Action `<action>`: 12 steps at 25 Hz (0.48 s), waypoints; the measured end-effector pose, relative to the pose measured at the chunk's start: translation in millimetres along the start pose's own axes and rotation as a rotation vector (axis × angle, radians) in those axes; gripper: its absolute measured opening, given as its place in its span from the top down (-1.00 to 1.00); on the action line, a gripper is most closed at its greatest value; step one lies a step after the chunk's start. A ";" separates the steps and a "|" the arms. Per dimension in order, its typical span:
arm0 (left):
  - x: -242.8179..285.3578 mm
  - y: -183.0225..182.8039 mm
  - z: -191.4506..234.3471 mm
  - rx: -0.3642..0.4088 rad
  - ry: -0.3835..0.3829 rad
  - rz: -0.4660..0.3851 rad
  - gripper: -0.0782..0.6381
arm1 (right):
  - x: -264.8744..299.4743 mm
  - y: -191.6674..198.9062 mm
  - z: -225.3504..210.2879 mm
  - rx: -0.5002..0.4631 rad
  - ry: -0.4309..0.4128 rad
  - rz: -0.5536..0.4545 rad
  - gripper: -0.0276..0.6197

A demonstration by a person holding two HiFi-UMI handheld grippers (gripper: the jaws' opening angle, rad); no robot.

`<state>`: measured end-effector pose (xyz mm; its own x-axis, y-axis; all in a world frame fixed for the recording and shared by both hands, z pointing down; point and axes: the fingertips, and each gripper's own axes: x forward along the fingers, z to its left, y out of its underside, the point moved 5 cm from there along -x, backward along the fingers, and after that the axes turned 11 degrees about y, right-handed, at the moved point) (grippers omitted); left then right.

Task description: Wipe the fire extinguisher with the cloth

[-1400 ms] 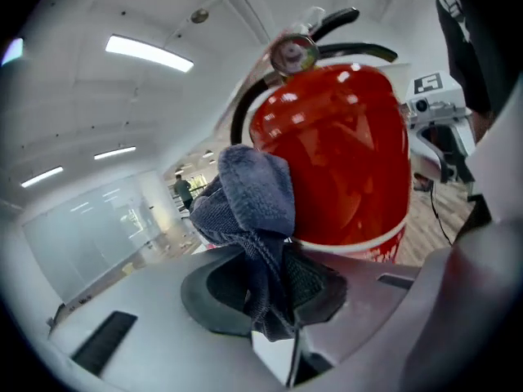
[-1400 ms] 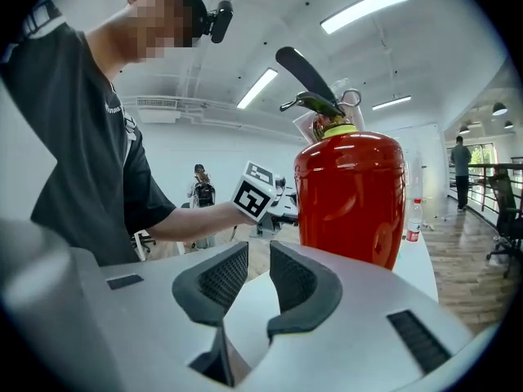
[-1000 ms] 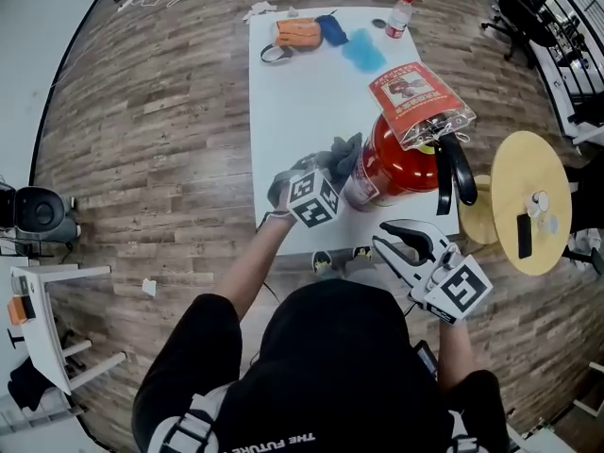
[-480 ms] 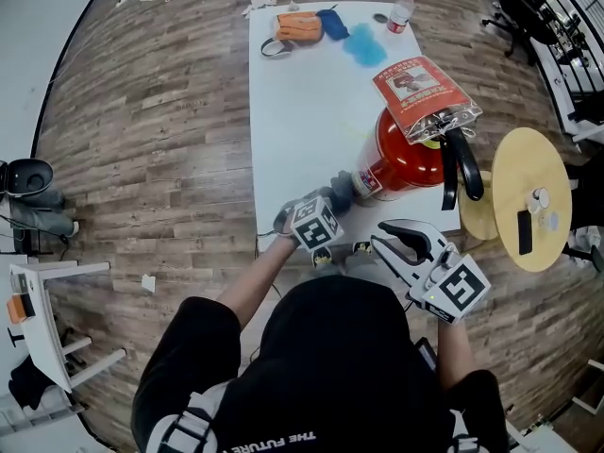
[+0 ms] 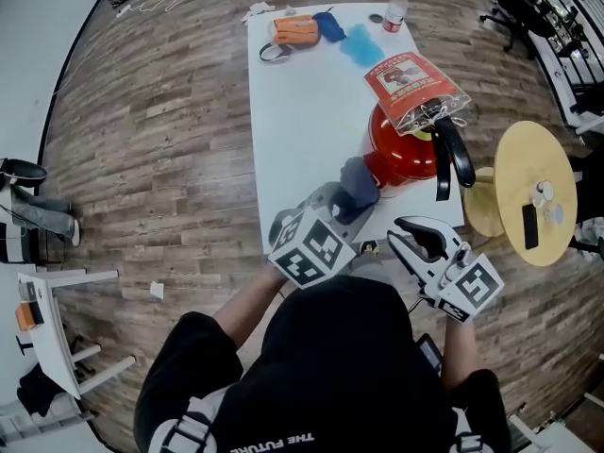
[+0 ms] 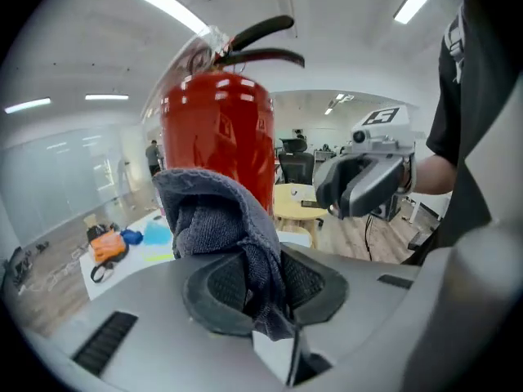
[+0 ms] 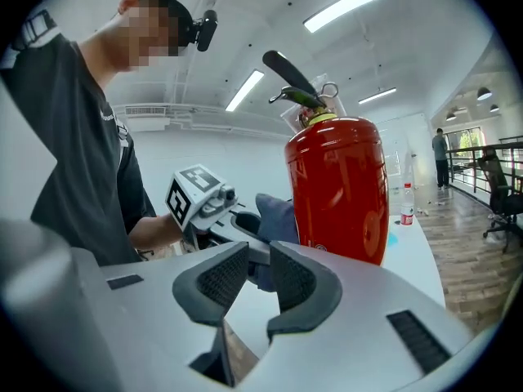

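You are pinching the grey cloth (image 6: 212,211) in your left gripper (image 6: 261,288): its jaws are closing on a fold of it, and the rest is bunching up ahead of the tips. The fire extinguisher (image 5: 401,154) is standing upright on the white tabletop (image 5: 302,111), straight ahead of that gripper and slightly to its right. Its long axis is running vertically, with the lever and black hose (image 5: 453,154) at the top and a laminated tag (image 5: 411,83) hanging off the neck. In the right gripper view the bunched cloth seems to be resting against the lower part of the red cylinder on the side facing you, though you cannot be sure of real contact from here. Your right gripper (image 7: 249,284) is hovering to the right of the left one, off the near edge of the tabletop. Its jaws are standing a little apart with nothing between them; only the left gripper and cloth show beyond the gap. The left gripper is the nearer one to the cylinder, and it is carrying the cloth, so the wiping is falling to it. Since the body is tall and round, the stroke probably wants to travel up and down or around the wall. The right gripper is sitting free to steady the extinguisher if it starts to rock.
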<state>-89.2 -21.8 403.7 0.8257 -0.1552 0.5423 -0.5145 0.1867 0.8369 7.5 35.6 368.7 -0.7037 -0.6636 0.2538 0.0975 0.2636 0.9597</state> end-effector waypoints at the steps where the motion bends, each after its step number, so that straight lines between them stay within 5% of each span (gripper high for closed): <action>1: -7.1 -10.7 -1.2 0.025 -0.008 -0.001 0.55 | -1.3 -1.5 -1.1 0.004 0.004 -0.010 0.64; 12: -27.5 -32.6 75.9 0.252 -0.209 0.187 0.55 | -0.7 -2.2 2.9 0.002 -0.014 -0.026 0.64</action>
<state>-112.7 -97.2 367.2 0.6610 -0.3401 0.6689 -0.7138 -0.0100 0.7003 5.8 37.5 366.1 -0.7156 -0.6607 0.2267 0.0775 0.2475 0.9658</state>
